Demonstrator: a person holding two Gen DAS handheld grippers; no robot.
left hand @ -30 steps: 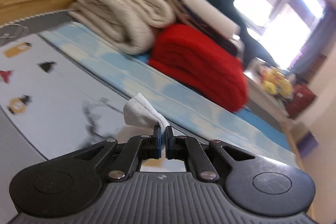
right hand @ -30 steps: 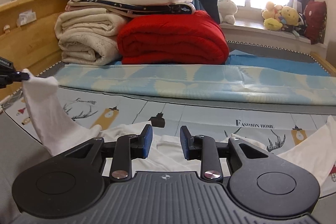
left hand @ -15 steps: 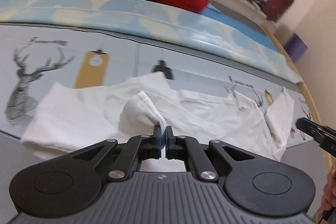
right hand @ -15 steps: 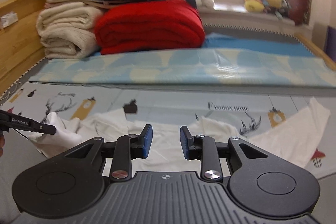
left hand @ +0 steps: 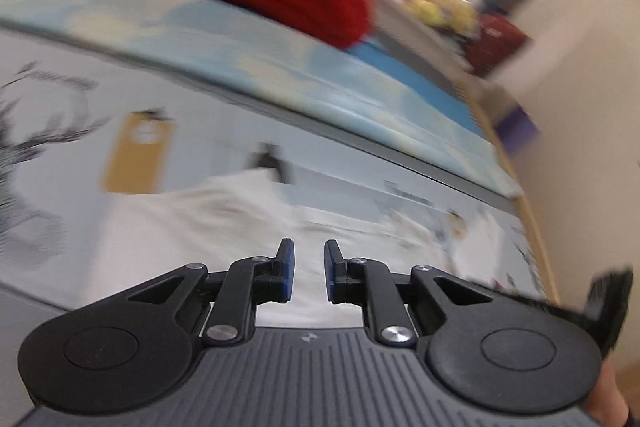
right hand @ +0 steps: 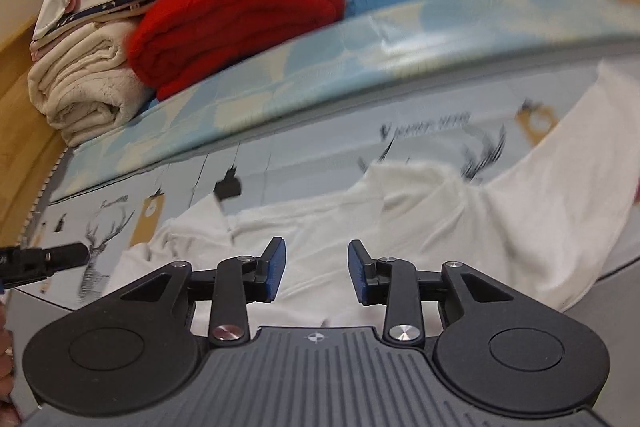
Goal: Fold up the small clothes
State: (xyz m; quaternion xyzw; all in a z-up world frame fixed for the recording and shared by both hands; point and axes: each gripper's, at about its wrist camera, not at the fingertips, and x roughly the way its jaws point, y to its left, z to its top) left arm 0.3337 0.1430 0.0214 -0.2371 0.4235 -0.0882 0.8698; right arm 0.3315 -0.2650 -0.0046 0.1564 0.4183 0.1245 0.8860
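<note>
We see the left gripper (left hand: 307,267) with jaws narrowly parted, holding nothing; the right gripper (right hand: 316,267) gapes wider, also bare. Both hover over the white garment (right hand: 420,227), spread rumpled on the printed sheet (right hand: 304,163). Sheet lettering blurred, unreadable. Red blanket (right hand: 240,27) stacked behind.

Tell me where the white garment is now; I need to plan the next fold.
The white garment lies spread on the printed bedsheet just ahead of both open grippers, in front of the red blanket; its right sleeve reaches toward the bed's right edge.
</note>
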